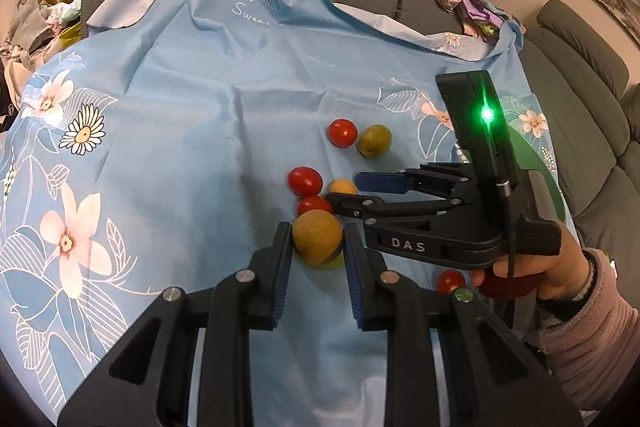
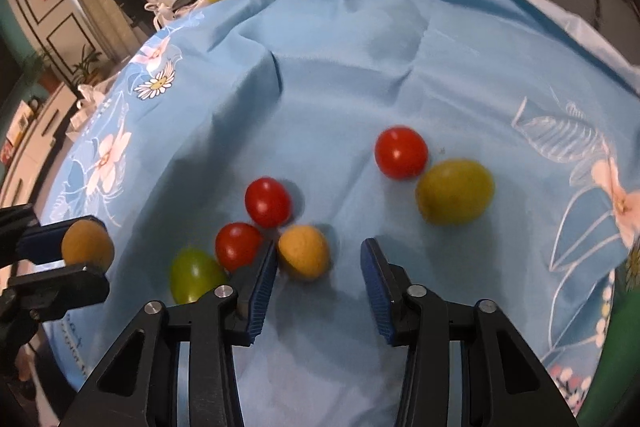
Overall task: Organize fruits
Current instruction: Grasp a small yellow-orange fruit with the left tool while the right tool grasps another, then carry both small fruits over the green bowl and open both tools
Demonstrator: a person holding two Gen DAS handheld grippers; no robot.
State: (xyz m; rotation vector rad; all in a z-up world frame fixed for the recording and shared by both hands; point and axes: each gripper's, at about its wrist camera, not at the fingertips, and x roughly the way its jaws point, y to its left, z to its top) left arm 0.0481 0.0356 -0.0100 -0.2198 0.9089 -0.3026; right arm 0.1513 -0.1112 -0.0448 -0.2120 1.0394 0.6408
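Left gripper clamps a tan fruit low centre, right gripper gapes around an orange fruit touching its left pad, so closing off-centre could squirt it into the tomato beside

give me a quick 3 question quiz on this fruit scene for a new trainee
1. True or false: the left claw is empty.
2. The right claw is: A) open B) shut on a tomato C) out of view.
3. How many red tomatoes show in the right wrist view?
Key: 1 false, it grips a tan round fruit. 2 A. 3 three.
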